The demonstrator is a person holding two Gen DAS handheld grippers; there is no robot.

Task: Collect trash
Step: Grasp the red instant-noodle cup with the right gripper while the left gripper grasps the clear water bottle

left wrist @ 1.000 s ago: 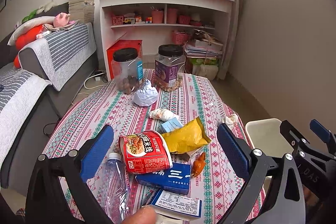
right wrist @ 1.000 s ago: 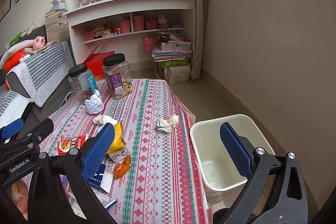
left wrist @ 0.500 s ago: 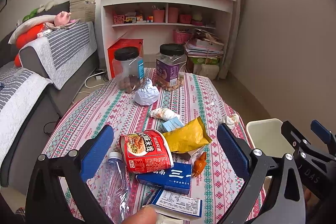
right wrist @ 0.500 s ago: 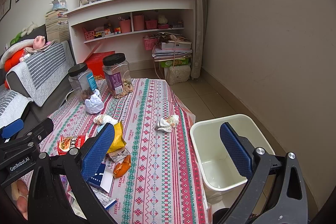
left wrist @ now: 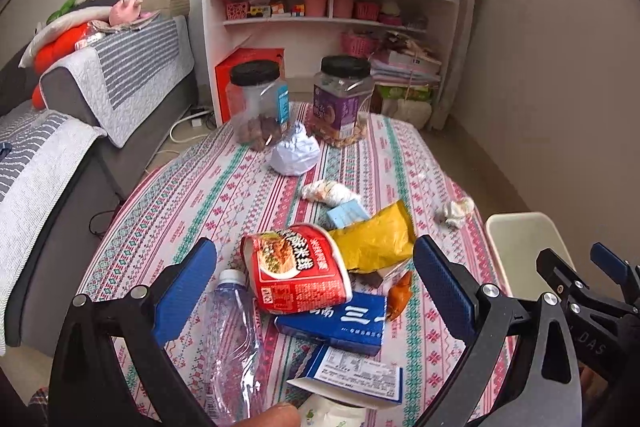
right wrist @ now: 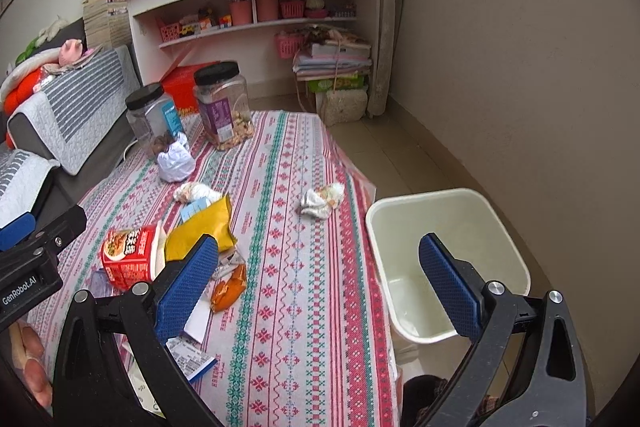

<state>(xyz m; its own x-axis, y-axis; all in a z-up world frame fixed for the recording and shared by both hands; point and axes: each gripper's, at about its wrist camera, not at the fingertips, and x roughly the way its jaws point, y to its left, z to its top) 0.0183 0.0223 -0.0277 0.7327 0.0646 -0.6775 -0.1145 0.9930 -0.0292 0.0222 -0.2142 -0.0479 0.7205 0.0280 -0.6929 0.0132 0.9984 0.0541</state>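
Barely shifted: left gripper (left wrist: 314, 291) spread, noodle cup (left wrist: 298, 267) between its fingers; right gripper (right wrist: 318, 285) spread, empty bin (right wrist: 448, 251) ahead. Nothing collected.

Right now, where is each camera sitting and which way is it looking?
Left wrist: rides on the left gripper, open above the near table end, facing the red noodle cup and shelf; a fingertip shows.
Right wrist: rides on the right gripper, open at the table's right edge, facing the white bin; a hand shows.
Shared: both see the noodle cup, yellow bag, both jars and each other's gripper.
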